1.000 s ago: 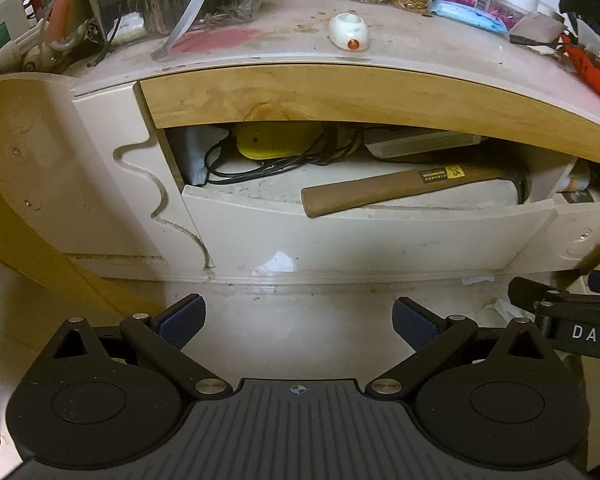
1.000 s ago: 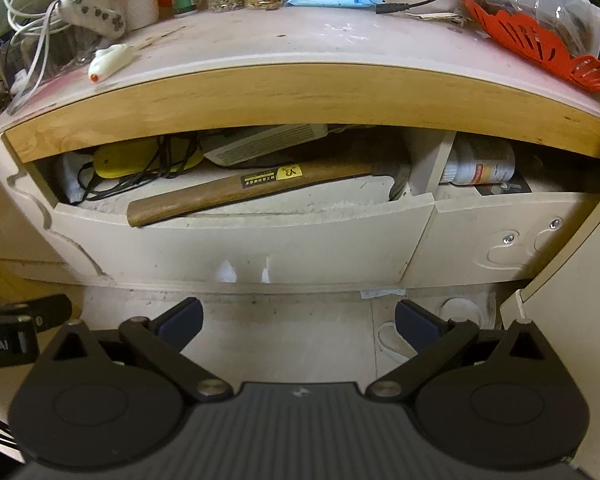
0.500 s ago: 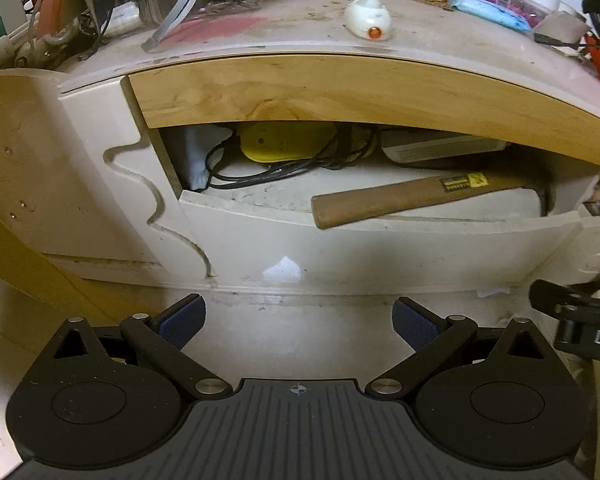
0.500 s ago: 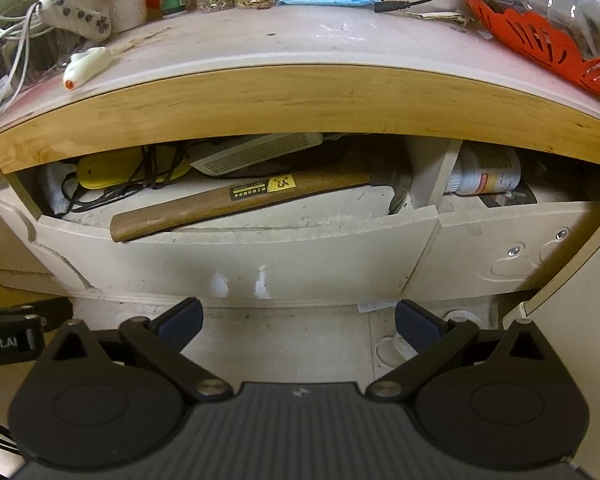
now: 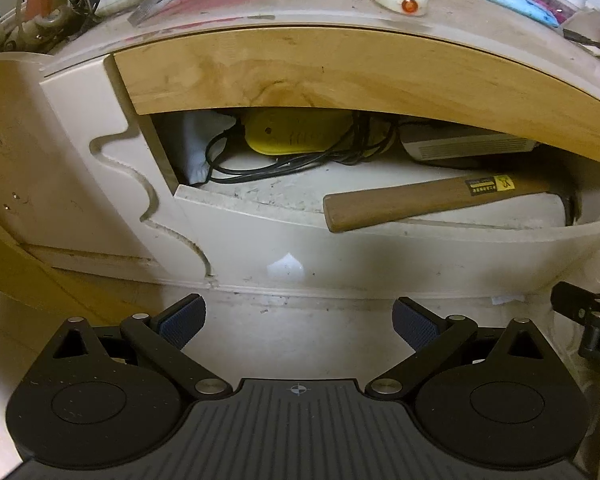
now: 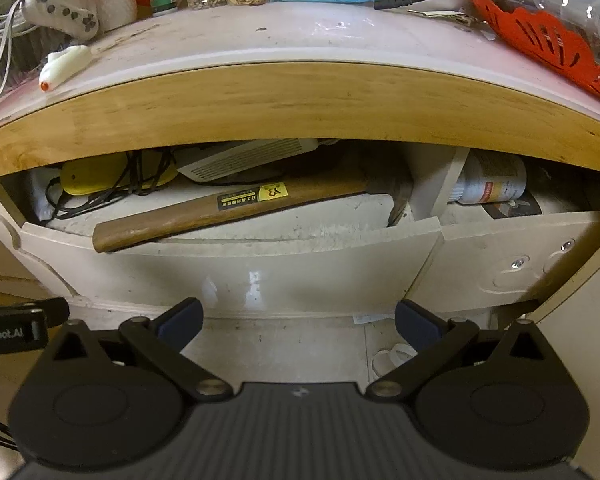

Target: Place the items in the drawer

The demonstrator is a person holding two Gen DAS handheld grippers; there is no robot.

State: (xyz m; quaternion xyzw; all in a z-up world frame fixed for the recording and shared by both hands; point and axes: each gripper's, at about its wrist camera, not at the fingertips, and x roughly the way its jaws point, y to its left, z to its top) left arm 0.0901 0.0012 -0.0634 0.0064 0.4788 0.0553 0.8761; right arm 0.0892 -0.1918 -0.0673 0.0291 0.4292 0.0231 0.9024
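Drawer (image 5: pixel 340 248) sits ajar, hammer (image 5: pixel 428 200) lying inside. I keep left gripper (image 5: pixel 298 322) and right gripper (image 6: pixel 298 320) spread wide, empty. Only my right view shows a bottle (image 6: pixel 490 180), right of centre.

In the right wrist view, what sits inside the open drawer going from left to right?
Yellow device wrapped in black cord → white vented box → hammer lying across the front, its head at the right end → drawer divider → white labelled bottle on its side.
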